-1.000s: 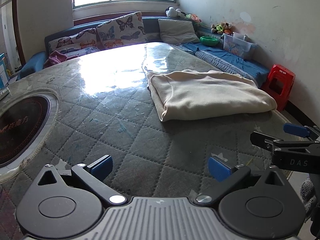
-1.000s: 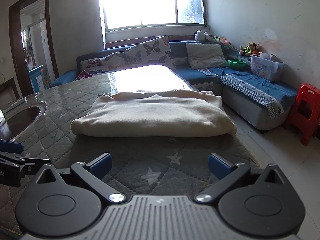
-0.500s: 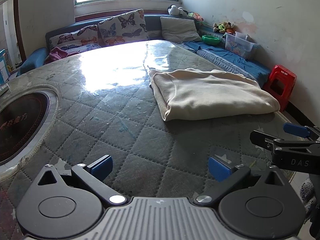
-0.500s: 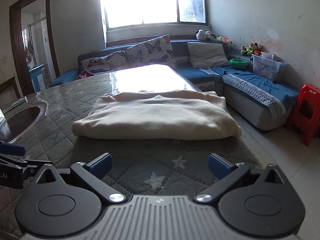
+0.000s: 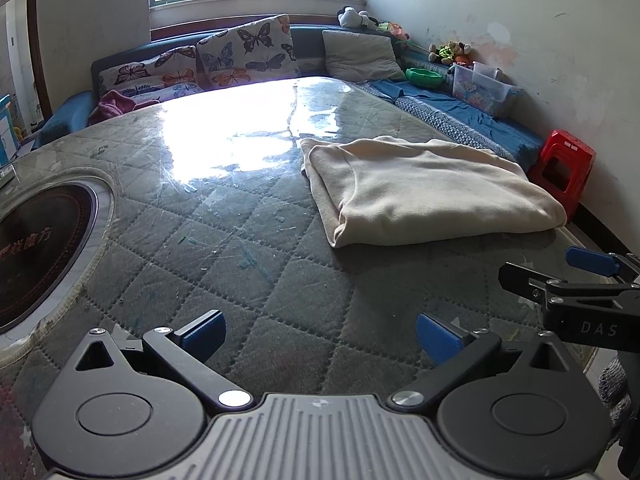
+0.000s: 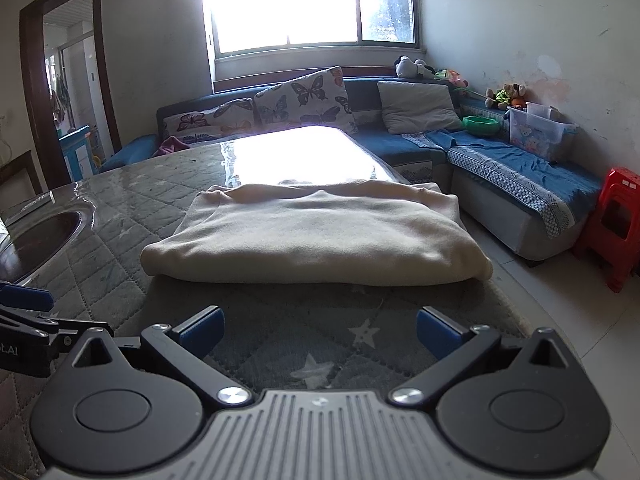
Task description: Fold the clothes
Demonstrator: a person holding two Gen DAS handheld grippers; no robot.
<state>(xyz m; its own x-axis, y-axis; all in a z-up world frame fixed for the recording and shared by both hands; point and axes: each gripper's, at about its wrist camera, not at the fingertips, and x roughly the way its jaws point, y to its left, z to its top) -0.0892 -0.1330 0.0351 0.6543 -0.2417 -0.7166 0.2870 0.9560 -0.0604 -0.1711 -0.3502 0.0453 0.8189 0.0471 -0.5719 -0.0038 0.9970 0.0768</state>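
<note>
In front of you lies a cream sweater (image 6: 316, 236), folded into a thick, soft rectangle of several layers and resting flat on the quilted counter (image 6: 288, 320) near its right edge. Its rounded fold faces you, the looser layered edges (image 5: 324, 188) show along its left side, and nothing is touching it.

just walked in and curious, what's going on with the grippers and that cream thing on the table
A person is folding clothes with a handheld gripper in each hand. The folded cream knit garment lies on the grey quilted table under a clear cover. The left gripper and right gripper are both open and empty, held short of the garment's near edge, touching nothing.
</note>
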